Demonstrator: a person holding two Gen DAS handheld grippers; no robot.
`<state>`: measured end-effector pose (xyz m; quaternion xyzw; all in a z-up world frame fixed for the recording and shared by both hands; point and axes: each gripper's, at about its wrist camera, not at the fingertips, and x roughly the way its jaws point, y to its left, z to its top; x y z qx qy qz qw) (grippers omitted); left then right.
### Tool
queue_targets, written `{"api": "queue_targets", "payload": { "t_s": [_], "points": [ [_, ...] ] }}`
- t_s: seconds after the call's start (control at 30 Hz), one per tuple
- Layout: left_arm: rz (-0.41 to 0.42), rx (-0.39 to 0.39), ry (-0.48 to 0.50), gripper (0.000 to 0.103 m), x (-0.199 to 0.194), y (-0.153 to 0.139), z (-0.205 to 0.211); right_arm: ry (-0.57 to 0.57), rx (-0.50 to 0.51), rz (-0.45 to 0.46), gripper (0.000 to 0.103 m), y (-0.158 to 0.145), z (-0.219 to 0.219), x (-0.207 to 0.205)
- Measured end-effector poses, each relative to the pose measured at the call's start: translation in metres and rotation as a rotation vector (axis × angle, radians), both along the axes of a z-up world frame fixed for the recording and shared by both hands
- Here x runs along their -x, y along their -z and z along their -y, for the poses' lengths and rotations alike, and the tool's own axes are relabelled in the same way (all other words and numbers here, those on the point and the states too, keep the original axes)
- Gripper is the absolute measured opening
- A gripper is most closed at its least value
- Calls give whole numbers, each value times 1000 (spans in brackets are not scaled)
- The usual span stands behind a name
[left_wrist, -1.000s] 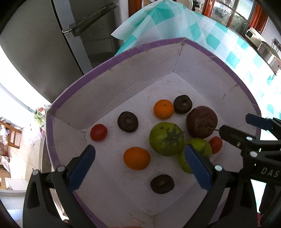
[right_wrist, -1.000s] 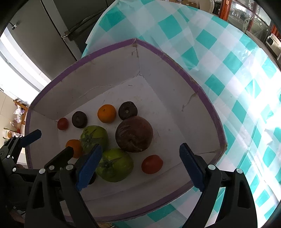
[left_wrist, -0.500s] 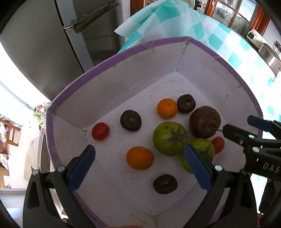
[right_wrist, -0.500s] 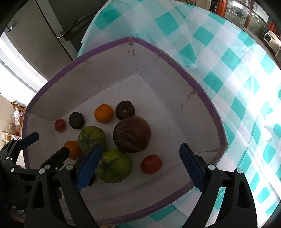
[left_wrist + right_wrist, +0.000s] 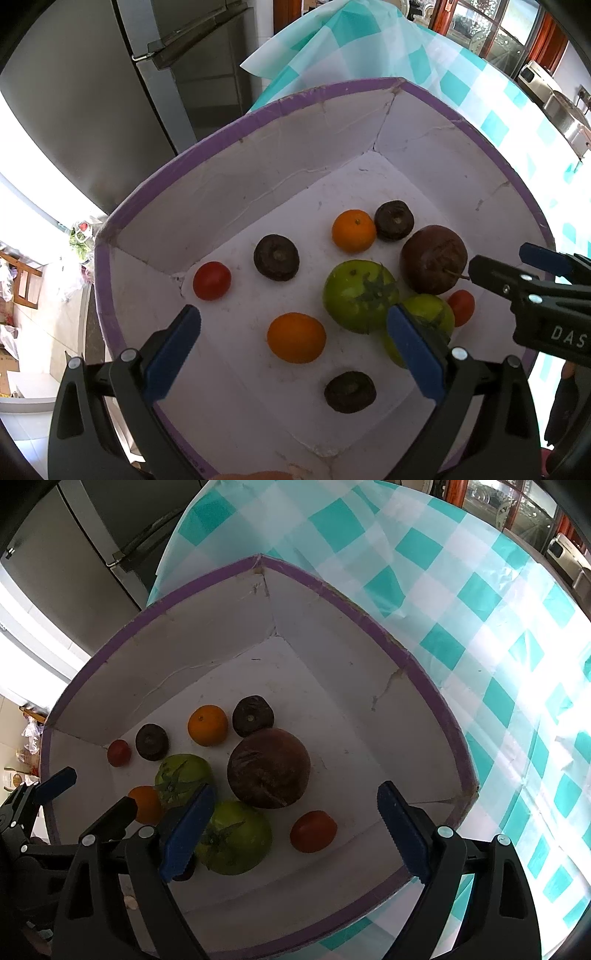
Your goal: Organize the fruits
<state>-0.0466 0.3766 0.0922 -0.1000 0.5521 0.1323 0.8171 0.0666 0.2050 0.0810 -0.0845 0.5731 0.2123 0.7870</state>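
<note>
The white letters "DAS" can be read on the black body of the right gripper (image 5: 517,275). The rest of the word is cut off.

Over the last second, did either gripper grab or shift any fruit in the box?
No. Both the left gripper and right gripper stay open and empty, drifting slightly over the box. The fruit, including the large dark fruit, lies where it was.
</note>
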Motion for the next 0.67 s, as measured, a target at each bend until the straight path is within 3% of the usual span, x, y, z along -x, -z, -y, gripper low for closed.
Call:
{"api": "queue_targets", "payload": {
  "t_s": [0.4, 0.67],
  "points": [
    [1, 56, -29, 101, 1, 1, -15, 14, -3, -1, 87, -2, -5, 0],
    [15, -48, -4, 101, 22, -24, -20, 57, -42, 38, 87, -23, -10, 25]
  ]
}}
